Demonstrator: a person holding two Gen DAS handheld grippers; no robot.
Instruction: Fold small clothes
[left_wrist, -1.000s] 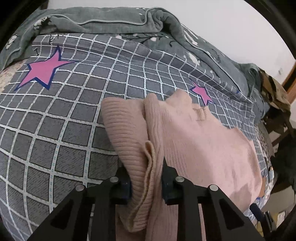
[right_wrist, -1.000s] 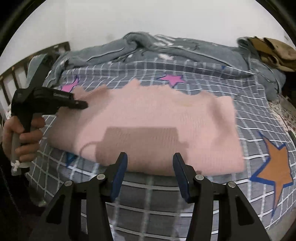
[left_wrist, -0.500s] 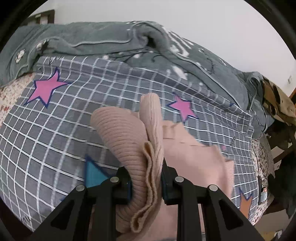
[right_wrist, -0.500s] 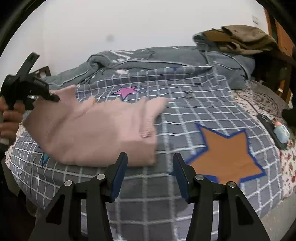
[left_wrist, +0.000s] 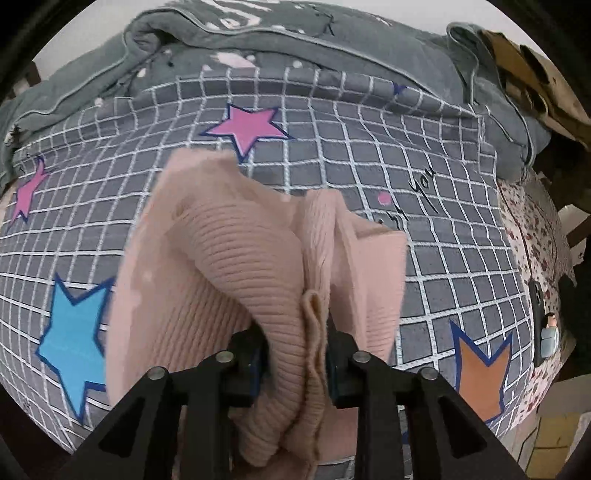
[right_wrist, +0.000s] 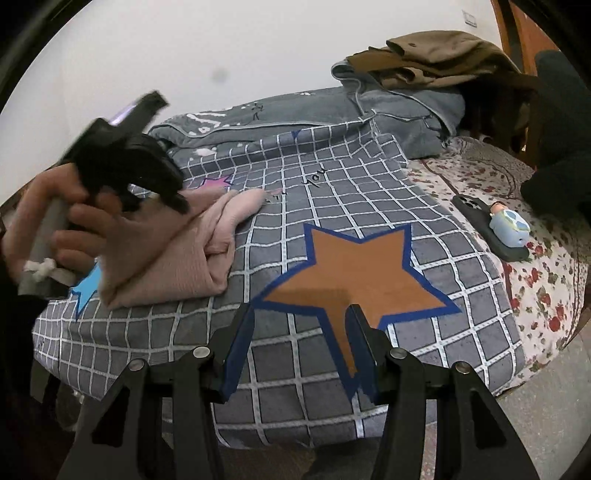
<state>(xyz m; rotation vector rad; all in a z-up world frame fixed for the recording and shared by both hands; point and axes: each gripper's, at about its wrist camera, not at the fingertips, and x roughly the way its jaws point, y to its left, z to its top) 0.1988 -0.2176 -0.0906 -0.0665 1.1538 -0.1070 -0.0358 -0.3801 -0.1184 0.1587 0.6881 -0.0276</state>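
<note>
One pink sweater (left_wrist: 236, 266) lies bunched on the grey checked blanket (left_wrist: 369, 140) that covers the bed, near the blanket's left front part as the right wrist view shows it, with a ribbed fold lifted off the cloth. The left hand-held gripper (left_wrist: 295, 354) pinches that ribbed fold: its two fingers press on the knit from either side, and its jaws have just been opening slightly with the fabric between them. In the right wrist view the same gripper (right_wrist: 177, 201) appears blurred, carried by one bare hand (right_wrist: 62, 221), with the sweater (right_wrist: 177, 258) hanging from its tip down to the blanket. The right hand-held gripper (right_wrist: 299, 350) hangs above the blanket's front edge, its two fingers set moderately apart with nothing between them, just in front of one orange star (right_wrist: 354, 273). The left wrist view counts four printed stars in full or in part: two pink stars (left_wrist: 247, 125), one blue star (left_wrist: 74, 332) and the orange one (left_wrist: 480, 373). One grey quilt (right_wrist: 295, 110) is heaped along the far side of the bed by the white wall (right_wrist: 221, 44), and one brown garment (right_wrist: 436, 55) lies on its right end. On the flowered sheet (right_wrist: 535, 288) to the right of the blanket lies one black phone (right_wrist: 476, 218) with one small pale-blue figure (right_wrist: 509, 225) on it.
</note>
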